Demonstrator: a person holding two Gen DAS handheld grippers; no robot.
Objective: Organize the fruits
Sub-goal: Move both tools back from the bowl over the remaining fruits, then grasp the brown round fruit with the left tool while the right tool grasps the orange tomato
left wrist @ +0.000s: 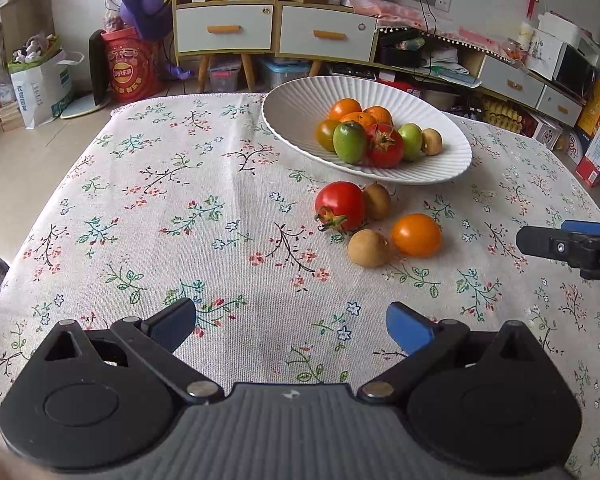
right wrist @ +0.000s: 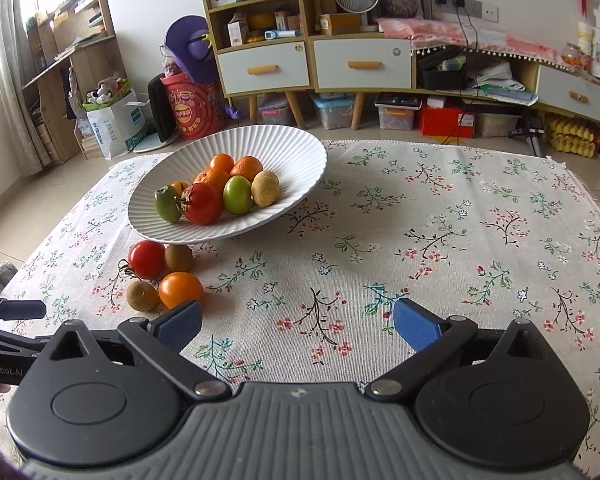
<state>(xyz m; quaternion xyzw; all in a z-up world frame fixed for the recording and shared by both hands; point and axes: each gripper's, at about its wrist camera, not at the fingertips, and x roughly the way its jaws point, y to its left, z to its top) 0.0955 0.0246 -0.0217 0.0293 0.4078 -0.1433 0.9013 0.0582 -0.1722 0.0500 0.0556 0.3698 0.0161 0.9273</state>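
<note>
A white ribbed bowl (left wrist: 300,112) (right wrist: 284,148) on the floral tablecloth holds several fruits: orange, green, red and brown ones. In front of the bowl lie a red tomato (left wrist: 340,205) (right wrist: 146,259), an orange tomato (left wrist: 416,235) (right wrist: 180,289) and two small brown fruits (left wrist: 368,248) (left wrist: 377,201) (right wrist: 141,295) (right wrist: 179,258). My left gripper (left wrist: 291,325) is open above bare cloth, short and left of the loose fruits. My right gripper (right wrist: 298,326) is open too, nothing between its fingers, with the orange tomato just beyond its left finger.
The floral tablecloth (left wrist: 160,208) covers the table to its far edge. Beyond stand drawer cabinets (left wrist: 276,28), storage boxes and a red drum (left wrist: 130,66) on the floor. The right gripper's finger (left wrist: 560,246) shows at the left wrist view's right edge.
</note>
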